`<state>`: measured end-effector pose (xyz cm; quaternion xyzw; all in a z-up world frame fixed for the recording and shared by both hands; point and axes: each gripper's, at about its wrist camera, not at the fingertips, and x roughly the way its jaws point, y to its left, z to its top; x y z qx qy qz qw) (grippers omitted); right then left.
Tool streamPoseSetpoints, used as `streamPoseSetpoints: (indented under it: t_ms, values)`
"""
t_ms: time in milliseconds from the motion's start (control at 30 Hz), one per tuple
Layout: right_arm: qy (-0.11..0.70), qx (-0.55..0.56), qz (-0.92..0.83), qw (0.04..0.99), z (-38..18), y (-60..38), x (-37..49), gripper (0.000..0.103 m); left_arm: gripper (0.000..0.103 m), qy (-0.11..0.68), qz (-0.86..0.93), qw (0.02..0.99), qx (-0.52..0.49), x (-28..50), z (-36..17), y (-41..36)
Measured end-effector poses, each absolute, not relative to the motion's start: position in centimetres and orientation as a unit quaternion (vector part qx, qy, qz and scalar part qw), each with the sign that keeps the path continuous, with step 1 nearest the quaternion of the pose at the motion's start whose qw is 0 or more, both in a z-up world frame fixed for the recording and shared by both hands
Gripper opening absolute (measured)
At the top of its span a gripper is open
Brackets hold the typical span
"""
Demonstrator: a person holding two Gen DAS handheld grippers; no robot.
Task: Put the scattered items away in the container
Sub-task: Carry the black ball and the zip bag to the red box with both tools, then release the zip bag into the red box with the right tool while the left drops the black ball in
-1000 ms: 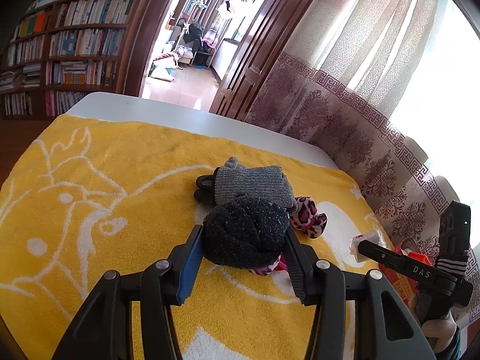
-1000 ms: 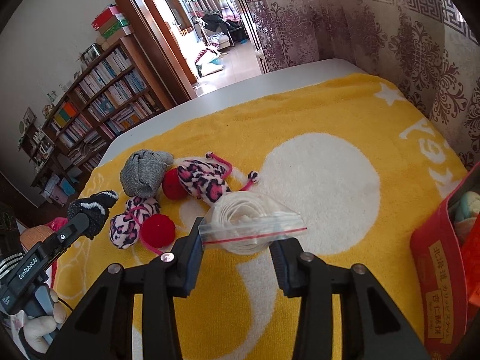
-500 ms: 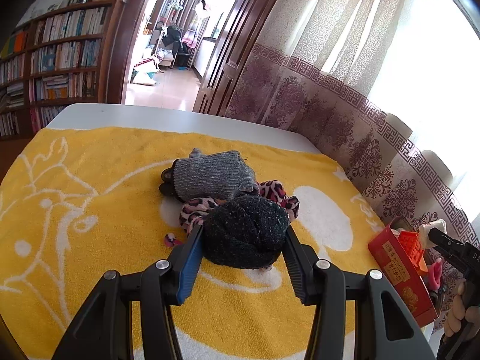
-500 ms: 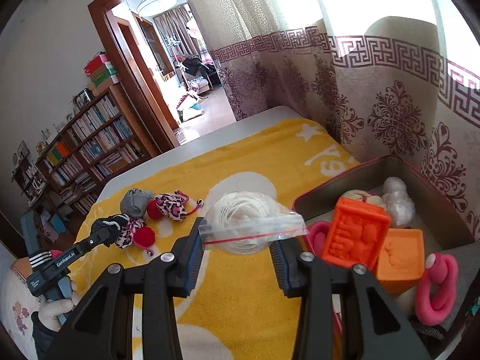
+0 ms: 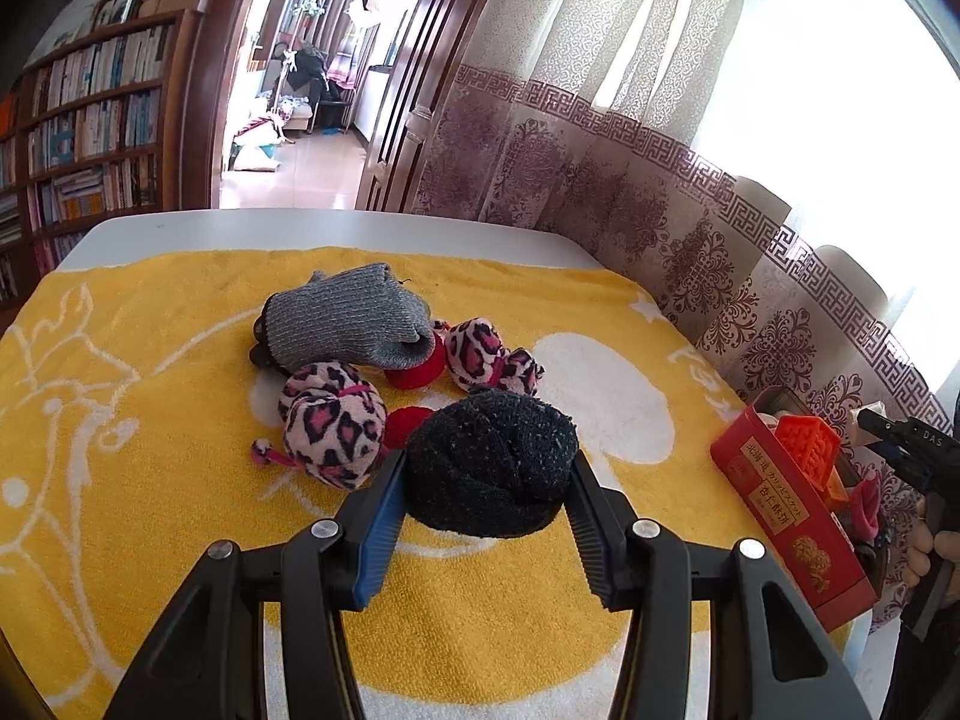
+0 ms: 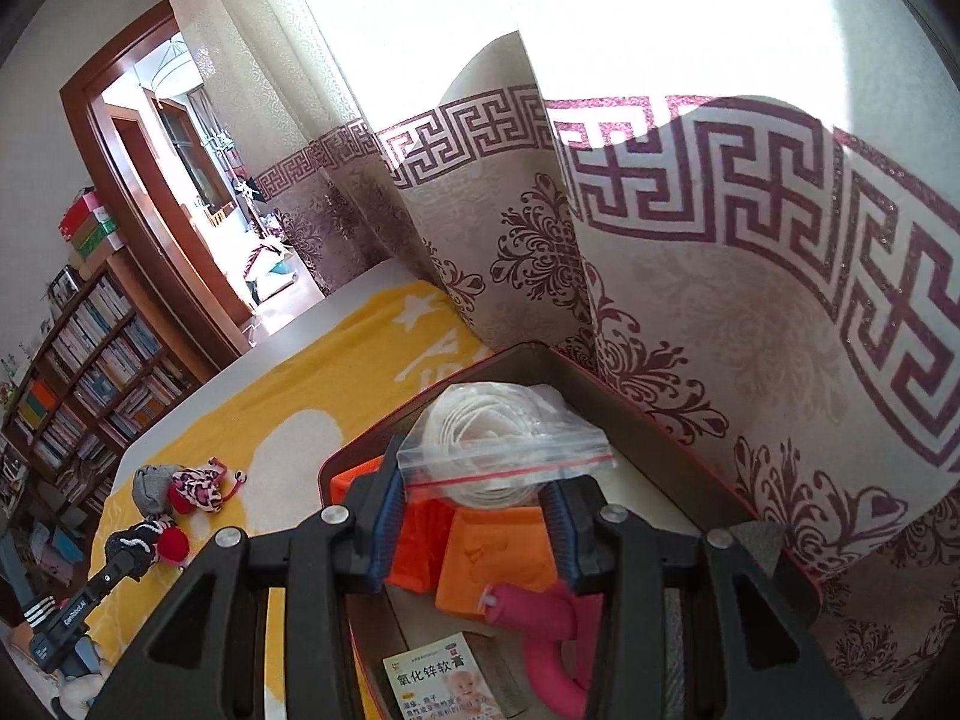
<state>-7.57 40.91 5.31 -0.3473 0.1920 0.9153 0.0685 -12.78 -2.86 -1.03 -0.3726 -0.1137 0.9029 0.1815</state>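
Tin [image 6: 672,414] at lower centre already holds orange blocks and pink toy; right gripper [image 6: 474,525] jaws clamp bagged white roll [image 6: 492,444] above it, unreleased. Left gripper [image 5: 486,516] jaws grip black sock bundle [image 5: 489,459]; grey sock [image 5: 342,318], leopard pieces remain on towel

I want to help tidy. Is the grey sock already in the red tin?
No, the grey sock lies on the yellow towel, apart from the red tin.

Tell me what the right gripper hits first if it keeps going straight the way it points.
Probably the tin's inner floor or far wall, just beyond the bagged roll that the right gripper holds; the curtain hangs right behind. Depth is unclear.
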Motion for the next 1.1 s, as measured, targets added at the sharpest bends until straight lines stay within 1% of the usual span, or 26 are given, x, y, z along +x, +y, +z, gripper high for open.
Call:
streamPoseSetpoints:
  t_ms: [33, 267, 333, 667, 833, 1100]
  values:
    - [0.196, -0.352, 0.912, 0.072, 5.0, 41.2, -7.8, 0.048, 0.053, -0.112, 0.902, 0.183, -0.374, -12.8, -1.1, -2.6]
    - [0.211, -0.353, 0.909, 0.072, 4.3, 41.6, -7.2, 0.048, 0.053, -0.110, 0.900, 0.185, -0.379, -12.9, -1.3, -2.4]
    - [0.210, -0.352, 0.909, 0.070, 4.2, 41.5, -6.9, 0.051, 0.053, -0.109, 0.900, 0.186, -0.379, -12.8, -1.3, -2.2]
    - [0.197, -0.324, 0.923, 0.070, 4.7, 41.4, -3.6, 0.051, 0.053, -0.103, 0.902, 0.206, -0.365, -11.1, -0.2, 0.1]
    - [0.205, -0.309, 0.927, 0.060, 5.0, 41.7, -2.3, 0.052, 0.053, -0.097, 0.895, 0.253, -0.356, -9.6, 1.0, 3.9]
    - [0.223, -0.289, 0.930, 0.050, 5.3, 42.3, -1.3, 0.052, 0.053, -0.056, 0.862, 0.341, -0.371, -7.4, 2.0, 13.0]
